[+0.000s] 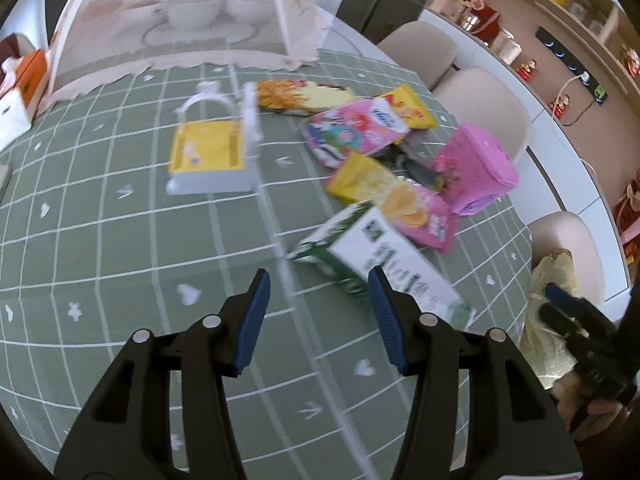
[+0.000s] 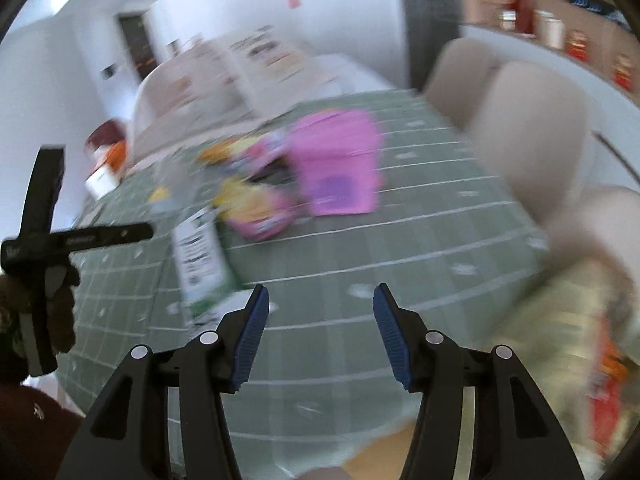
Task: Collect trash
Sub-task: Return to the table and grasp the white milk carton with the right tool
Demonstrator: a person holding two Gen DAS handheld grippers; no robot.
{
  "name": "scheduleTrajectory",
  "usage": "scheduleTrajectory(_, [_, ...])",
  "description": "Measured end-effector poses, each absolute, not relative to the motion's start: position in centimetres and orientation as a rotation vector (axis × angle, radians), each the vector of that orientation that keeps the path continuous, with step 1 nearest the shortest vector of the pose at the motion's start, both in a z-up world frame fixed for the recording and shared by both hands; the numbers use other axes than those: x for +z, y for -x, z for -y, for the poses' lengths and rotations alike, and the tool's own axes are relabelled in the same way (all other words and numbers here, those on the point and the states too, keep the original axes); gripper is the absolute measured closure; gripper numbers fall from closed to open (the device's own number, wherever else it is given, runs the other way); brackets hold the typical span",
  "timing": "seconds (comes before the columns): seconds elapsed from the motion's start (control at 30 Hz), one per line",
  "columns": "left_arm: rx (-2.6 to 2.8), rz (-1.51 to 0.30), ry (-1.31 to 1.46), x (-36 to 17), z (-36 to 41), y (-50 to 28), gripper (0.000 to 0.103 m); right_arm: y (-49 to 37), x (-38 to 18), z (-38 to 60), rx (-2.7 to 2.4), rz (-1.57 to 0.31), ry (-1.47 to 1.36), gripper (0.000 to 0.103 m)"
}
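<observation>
Left gripper (image 1: 319,316) view alone shows yellow tray (image 1: 207,147) beside wrappers (image 1: 360,132).

The bench (image 1: 120,240) wears a sage-green cloth with a white grid and small white hearts and arrows. On it lie a green-and-white carton (image 1: 376,256), a bright pink pouch (image 1: 476,168), yellow and pink snack wrappers (image 1: 360,128), and a yellow tray in a white frame (image 1: 210,152). Each tool (image 1: 318,320) is black with blue ribbed pads (image 1: 252,320).
</observation>
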State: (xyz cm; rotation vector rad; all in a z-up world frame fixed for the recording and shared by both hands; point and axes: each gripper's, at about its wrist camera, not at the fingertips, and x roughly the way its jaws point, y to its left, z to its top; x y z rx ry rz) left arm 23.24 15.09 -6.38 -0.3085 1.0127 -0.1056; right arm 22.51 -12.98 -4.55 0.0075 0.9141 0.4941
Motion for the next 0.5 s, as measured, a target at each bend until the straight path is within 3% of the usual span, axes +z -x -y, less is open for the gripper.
scheduleTrajectory(0.27, [-0.097,-1.024,0.295,-7.0,-18.8,-22.4,0.055,-25.0,-6.7,2.5,0.700,-0.927,0.218,0.051])
scheduleTrajectory(0.5, [-0.090,-1.021,0.302,-7.1,-21.1,-22.8,0.055,-26.9,-8.4,0.0,0.729,-0.978,0.287,0.051])
